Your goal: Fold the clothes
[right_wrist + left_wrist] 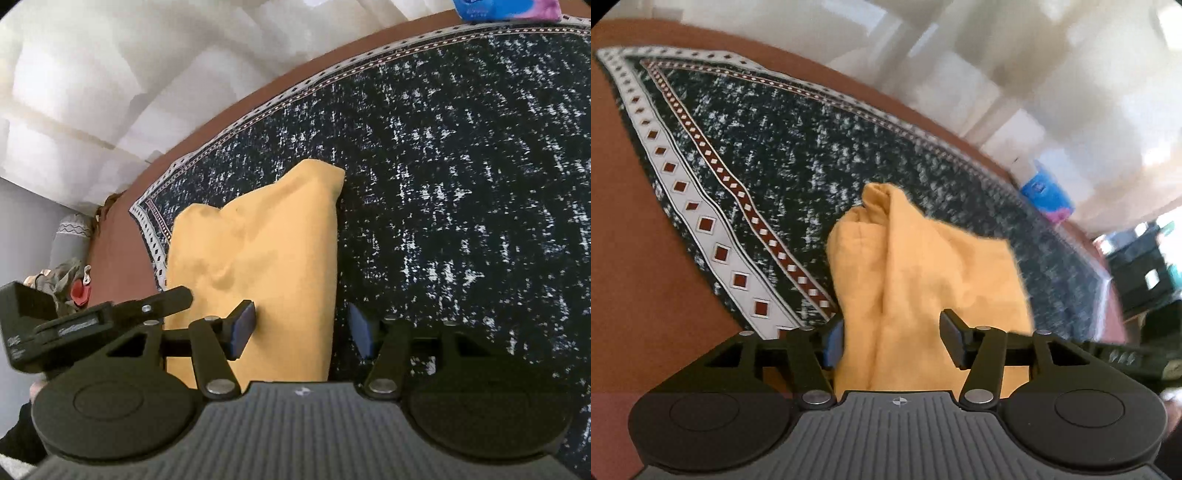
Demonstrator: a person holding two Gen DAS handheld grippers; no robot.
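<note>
Cloth point(266, 258) lay part-folded on the rug point(461, 184), both grippers point(892, 341) point(301, 332) agape over it; regripping an edge seemingly came next.

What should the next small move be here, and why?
Probably lower both grippers and close them on the yellow cloth. The left gripper is open with bunched cloth between its fingers; the right gripper is open over the cloth's right edge. Neither grips it yet.
</note>
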